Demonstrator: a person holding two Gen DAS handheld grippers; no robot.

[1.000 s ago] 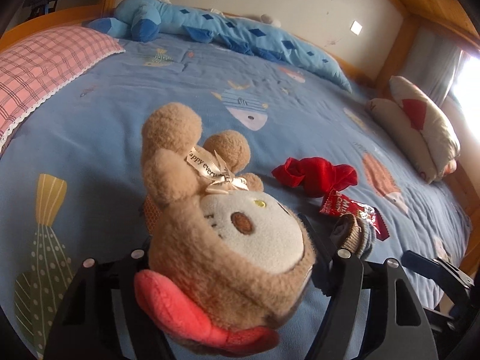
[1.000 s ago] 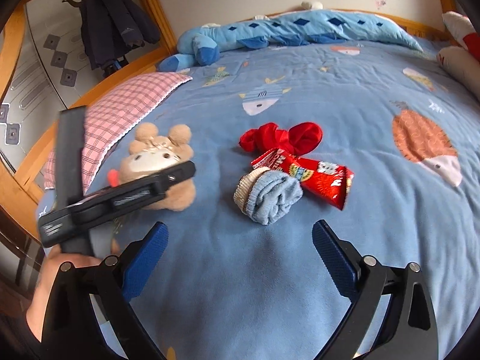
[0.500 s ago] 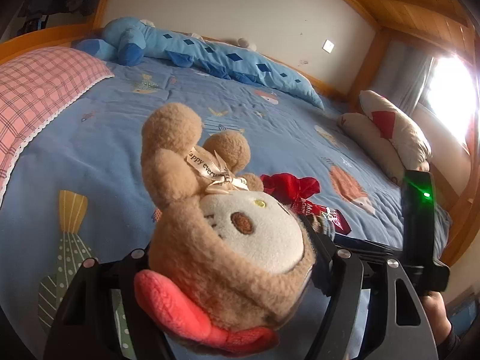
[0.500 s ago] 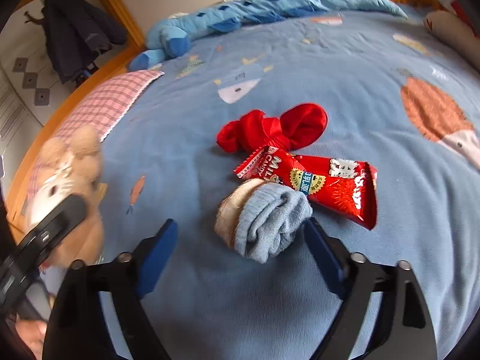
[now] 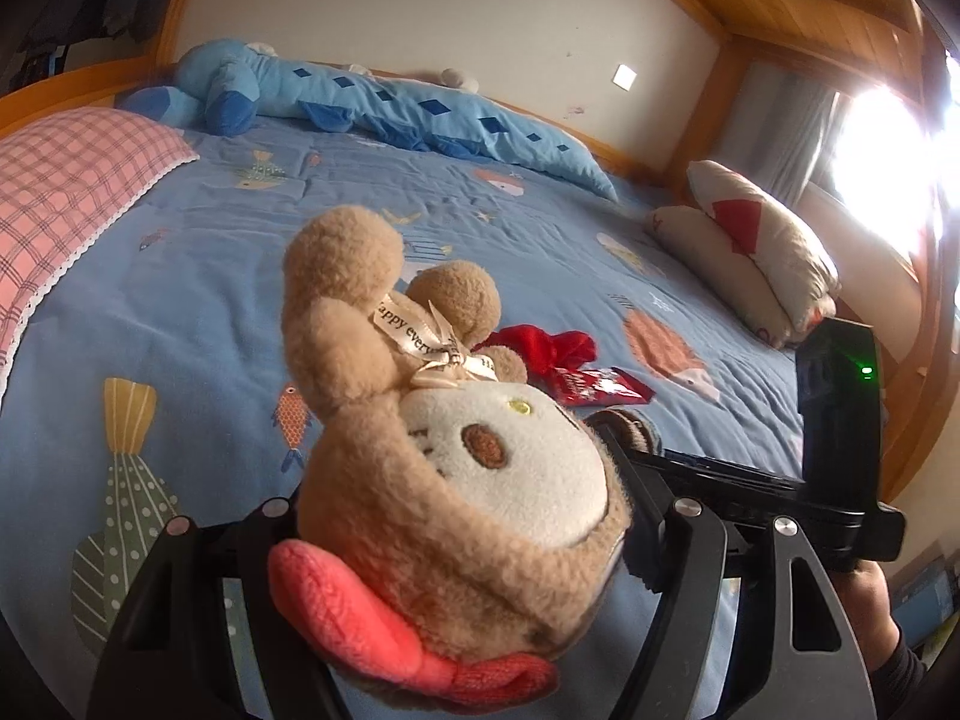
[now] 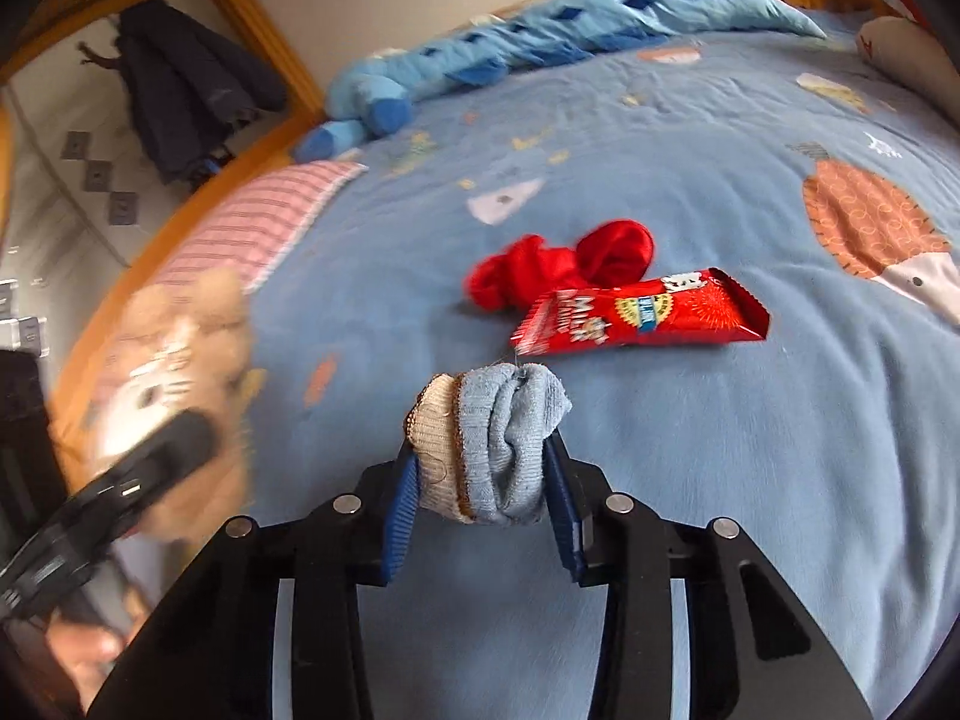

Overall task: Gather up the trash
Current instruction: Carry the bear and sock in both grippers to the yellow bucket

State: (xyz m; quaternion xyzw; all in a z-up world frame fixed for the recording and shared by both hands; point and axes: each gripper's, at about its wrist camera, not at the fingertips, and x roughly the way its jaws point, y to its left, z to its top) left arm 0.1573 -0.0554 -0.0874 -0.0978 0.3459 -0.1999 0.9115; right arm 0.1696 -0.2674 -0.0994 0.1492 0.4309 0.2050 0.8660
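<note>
Two grippers over a blue fish-print quilt (image 6: 750, 510). Right gripper (image 6: 483, 474): jaws have just been closing, blue pads now pressed on a rolled pale-blue and cream sock (image 6: 489, 444). Red foil snack wrapper (image 6: 642, 315) lies just beyond the sock, touching a crumpled red cloth (image 6: 558, 267). Left gripper (image 5: 462, 516) clamped on a tan plush toy (image 5: 444, 450).

One plush bear (image 5: 444, 480); two rolled socks (image 6: 492, 450); one wrapper (image 6: 642, 312).
</note>
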